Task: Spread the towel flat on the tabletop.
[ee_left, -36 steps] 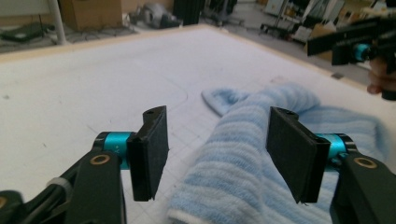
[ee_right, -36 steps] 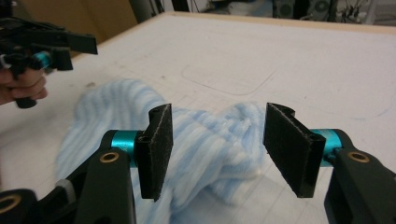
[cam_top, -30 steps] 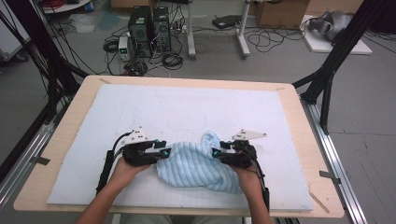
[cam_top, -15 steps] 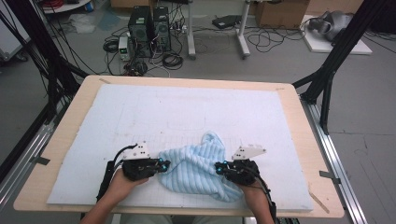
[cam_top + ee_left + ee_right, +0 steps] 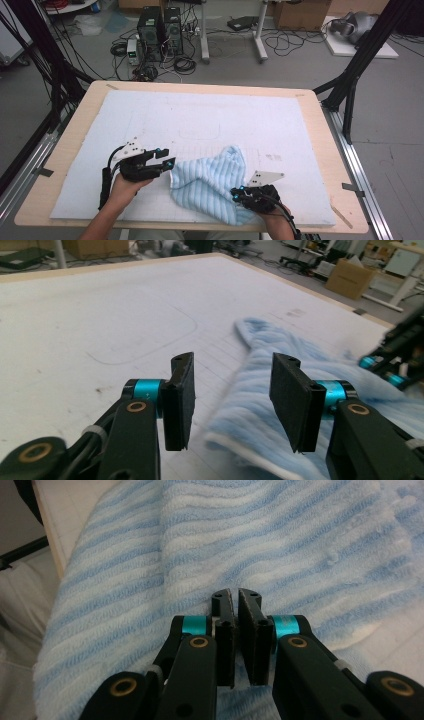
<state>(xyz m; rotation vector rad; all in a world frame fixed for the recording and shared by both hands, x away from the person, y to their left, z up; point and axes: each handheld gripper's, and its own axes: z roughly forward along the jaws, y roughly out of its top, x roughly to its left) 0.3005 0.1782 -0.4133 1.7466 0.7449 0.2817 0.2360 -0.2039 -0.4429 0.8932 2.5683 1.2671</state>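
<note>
High view: a light blue striped towel (image 5: 215,182) lies crumpled on the white mat (image 5: 210,120) that covers the wooden bench (image 5: 325,150), toward the near edge and a little right of centre. One corner of the towel peaks up and points away from the person. The left gripper (image 5: 169,162) sits just beside the towel's left edge, jaws parted, with nothing between them. The right gripper (image 5: 238,195) rests on the towel's near right part, close to the bench's near edge. Both hands enter from the bottom. Beyond the bench, computer towers (image 5: 160,25) and loose cables lie on the floor.

Left gripper view: the left gripper (image 5: 232,385) has its two black jaws well apart. The towel (image 5: 300,365) lies ahead and to the right, its white-hemmed edge under the right-hand jaw; no cloth sits between the pads. The other gripper (image 5: 395,357) shows at the far right, at the towel.

Right gripper view: the right gripper (image 5: 236,597) has its jaws drawn almost together, a thin slit between them. The towel (image 5: 250,540) lies directly under and ahead. Whether a fold is pinched in the slit cannot be told.
</note>
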